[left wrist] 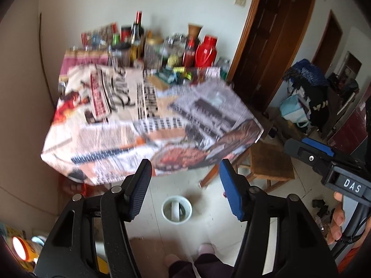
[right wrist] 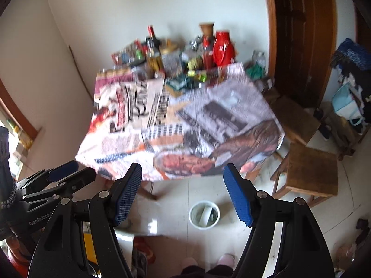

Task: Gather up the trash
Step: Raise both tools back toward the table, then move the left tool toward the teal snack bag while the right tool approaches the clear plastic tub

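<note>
Trash is hard for us to single out here: the frames are blurred, and the likeliest pickings sit among the clutter (right wrist: 185,69) of bottles, jars and packets crowded at the far end of the worktop (right wrist: 185,125), against the wall. The near half of its printed cloth looks bare. On the floor in front of us stands a small white bin (right wrist: 204,214) with something pale already inside, which we take to be where the trash goes.

Our left tongs (left wrist: 184,190) and right tongs (right wrist: 183,193) both stand wide open and hold nothing, hovering above the floor short of the worktop's near edge.

We judge that wrappers and empty packets will be light, soft and crinkly, best pinched at a raised fold or edge. Any empty bottle would be stiff and slippery, glass ones breakable, so we would grip across the neck or narrow body.
</note>
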`<action>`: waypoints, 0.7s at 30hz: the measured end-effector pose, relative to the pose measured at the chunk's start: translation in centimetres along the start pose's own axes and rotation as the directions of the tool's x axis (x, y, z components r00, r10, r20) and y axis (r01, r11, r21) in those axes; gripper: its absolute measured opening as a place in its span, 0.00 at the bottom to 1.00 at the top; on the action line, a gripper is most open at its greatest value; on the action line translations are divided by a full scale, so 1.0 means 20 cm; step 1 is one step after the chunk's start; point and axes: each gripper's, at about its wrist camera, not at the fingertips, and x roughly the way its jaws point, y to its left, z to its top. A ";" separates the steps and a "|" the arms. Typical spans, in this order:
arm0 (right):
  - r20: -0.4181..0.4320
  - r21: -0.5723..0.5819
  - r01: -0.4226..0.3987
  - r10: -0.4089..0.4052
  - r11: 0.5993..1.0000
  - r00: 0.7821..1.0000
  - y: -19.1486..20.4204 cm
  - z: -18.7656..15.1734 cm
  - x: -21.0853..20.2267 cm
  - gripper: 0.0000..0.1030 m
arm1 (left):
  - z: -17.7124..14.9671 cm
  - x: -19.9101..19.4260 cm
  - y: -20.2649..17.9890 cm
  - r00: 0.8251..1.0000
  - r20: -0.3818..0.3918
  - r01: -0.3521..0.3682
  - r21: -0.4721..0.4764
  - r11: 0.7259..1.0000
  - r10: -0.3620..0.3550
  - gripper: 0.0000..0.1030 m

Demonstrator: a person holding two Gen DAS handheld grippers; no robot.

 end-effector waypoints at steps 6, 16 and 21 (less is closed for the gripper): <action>0.120 0.009 0.035 -0.036 0.999 0.992 0.04 0.07 -0.15 0.78 | 0.09 -0.18 0.03 0.993 0.115 -0.001 0.020 1.000 -0.001 0.68; 0.198 0.017 0.061 -0.063 0.998 0.978 -0.04 0.24 -0.15 0.87 | 0.29 -0.17 0.03 0.980 0.199 -0.023 0.016 1.000 0.019 0.87; 0.197 0.018 0.040 -0.043 0.999 0.979 -0.15 0.36 -0.06 0.87 | 0.45 -0.01 -0.04 0.978 0.206 -0.036 0.008 0.999 0.034 0.87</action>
